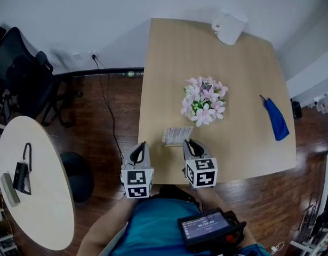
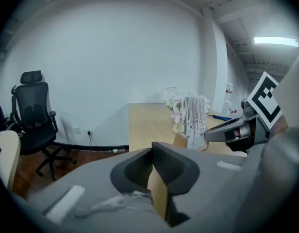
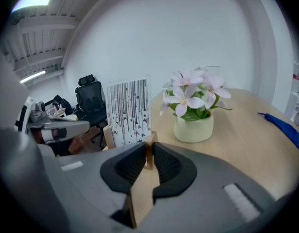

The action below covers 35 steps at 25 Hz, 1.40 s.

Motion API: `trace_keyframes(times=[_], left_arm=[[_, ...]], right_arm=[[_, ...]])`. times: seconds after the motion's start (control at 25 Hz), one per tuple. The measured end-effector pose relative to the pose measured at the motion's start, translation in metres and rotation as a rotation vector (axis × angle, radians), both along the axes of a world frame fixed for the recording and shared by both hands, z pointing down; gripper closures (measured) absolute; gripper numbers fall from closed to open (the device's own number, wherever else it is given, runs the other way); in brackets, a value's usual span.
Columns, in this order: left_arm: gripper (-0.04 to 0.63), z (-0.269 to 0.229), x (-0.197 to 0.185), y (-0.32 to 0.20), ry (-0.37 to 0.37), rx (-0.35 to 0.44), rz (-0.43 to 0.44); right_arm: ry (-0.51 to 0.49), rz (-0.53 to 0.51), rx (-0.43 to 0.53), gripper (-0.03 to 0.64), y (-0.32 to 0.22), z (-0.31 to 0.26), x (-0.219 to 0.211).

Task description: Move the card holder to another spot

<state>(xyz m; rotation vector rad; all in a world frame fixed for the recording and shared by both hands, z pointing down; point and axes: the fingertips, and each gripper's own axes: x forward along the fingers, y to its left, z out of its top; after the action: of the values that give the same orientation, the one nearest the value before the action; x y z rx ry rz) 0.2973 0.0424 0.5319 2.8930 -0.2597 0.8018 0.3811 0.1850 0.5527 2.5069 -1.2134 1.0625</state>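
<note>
The chief risk lies in how little of the card holder (image 1: pixel 177 135) is gripped. Only one end of its wooden base is pinched by the right hand-held gripper (image 3: pixel 149 150), so the base may be levered round or slid out of the jaws if the carry is hurried or jerked. The tall striped card (image 3: pixel 129 111) standing in the slot adds to that leverage, and it may be shaken out of the slot by a tilt. The flower pot (image 1: pixel 204 101) stands just beyond the holder, so it could be struck by a forward sweep. The near edge of the table (image 1: pixel 244 63) is also close, so a holder let slip there could be lost to the floor (image 1: pixel 110 121). The holder is found near that front edge, directly ahead of the right hand-held gripper and clamped at its jaw tips, with the card roughly upright. Whether the base is clear of the table cannot be told. The left hand-held gripper (image 2: pixel 152 152) is kept off to the holder's left, apart from it, its jaws pressed together on nothing.
</note>
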Motion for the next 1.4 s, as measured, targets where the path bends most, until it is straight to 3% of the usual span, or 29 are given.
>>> trace_keyframes(times=[0.68, 1.12, 1.4], left_arm=[[0.578, -0.059, -0.091, -0.147, 0.155, 0.036, -0.266], [0.58, -0.116, -0.185, -0.233, 0.221, 0.122, -0.456], [0.581, -0.143, -0.233, -0.263, 0.275, 0.128, -0.554]], right_arm=[[0.115, -0.254, 0.119, 0.575, -0.176, -0.085, -0.064], [0.164, -0.446, 0.252, 0.575, -0.275, -0.162, -0.122], [0.167, -0.561, 0.323, 0.577, -0.317, -0.188, -0.166]])
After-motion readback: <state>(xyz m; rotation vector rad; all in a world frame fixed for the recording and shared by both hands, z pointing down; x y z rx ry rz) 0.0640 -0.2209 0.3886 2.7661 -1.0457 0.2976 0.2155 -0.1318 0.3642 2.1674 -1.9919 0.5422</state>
